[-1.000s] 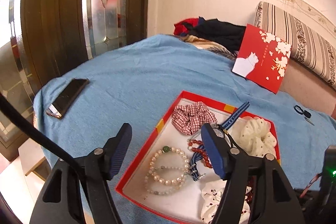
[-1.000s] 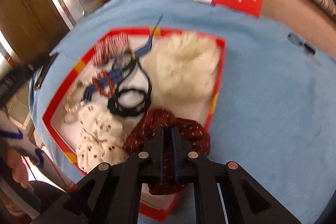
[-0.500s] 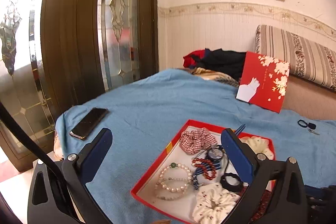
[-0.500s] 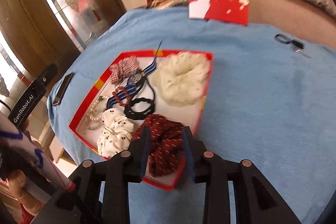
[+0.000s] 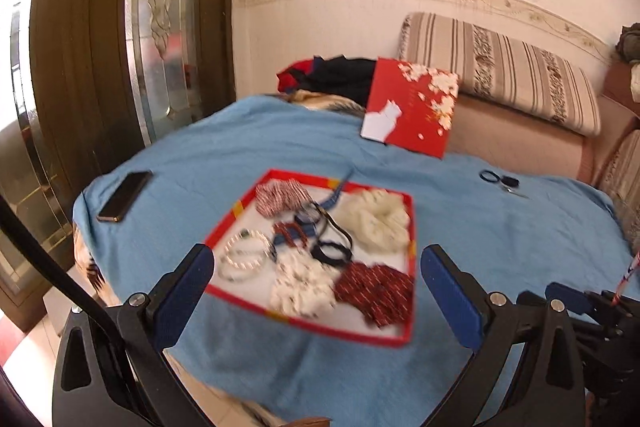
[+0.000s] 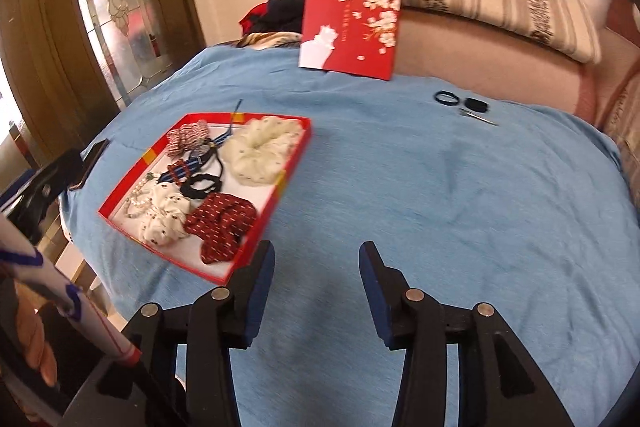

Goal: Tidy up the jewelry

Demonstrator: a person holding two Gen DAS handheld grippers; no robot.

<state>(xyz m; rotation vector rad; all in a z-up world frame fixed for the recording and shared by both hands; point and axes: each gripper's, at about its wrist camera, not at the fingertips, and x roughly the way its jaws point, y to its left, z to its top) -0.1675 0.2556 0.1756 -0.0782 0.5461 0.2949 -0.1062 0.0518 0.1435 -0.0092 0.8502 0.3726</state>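
Observation:
A red-rimmed tray (image 5: 316,327) (image 6: 280,187) lies on the blue cloth and holds a dark red scrunchie (image 5: 376,291) (image 6: 220,219), a cream scrunchie (image 5: 372,219) (image 6: 260,151), a white patterned scrunchie (image 5: 300,283), a plaid scrunchie (image 5: 280,195), pearl bracelets (image 5: 244,257), red beads and black hair ties. My left gripper (image 5: 316,291) is open and empty, held back above the tray's near edge. My right gripper (image 6: 316,267) is open and empty over bare cloth to the right of the tray.
A black phone (image 5: 124,195) lies left of the tray. A red box lid (image 5: 412,111) (image 6: 352,31) leans at the back. Small scissors and a hair tie (image 6: 464,103) lie far right. Clothes are piled at the back; a striped sofa cushion stands behind.
The right gripper opened, let the dark red scrunchie go in the tray, and drew back to the right. The left gripper opened wider and pulled back from the tray.

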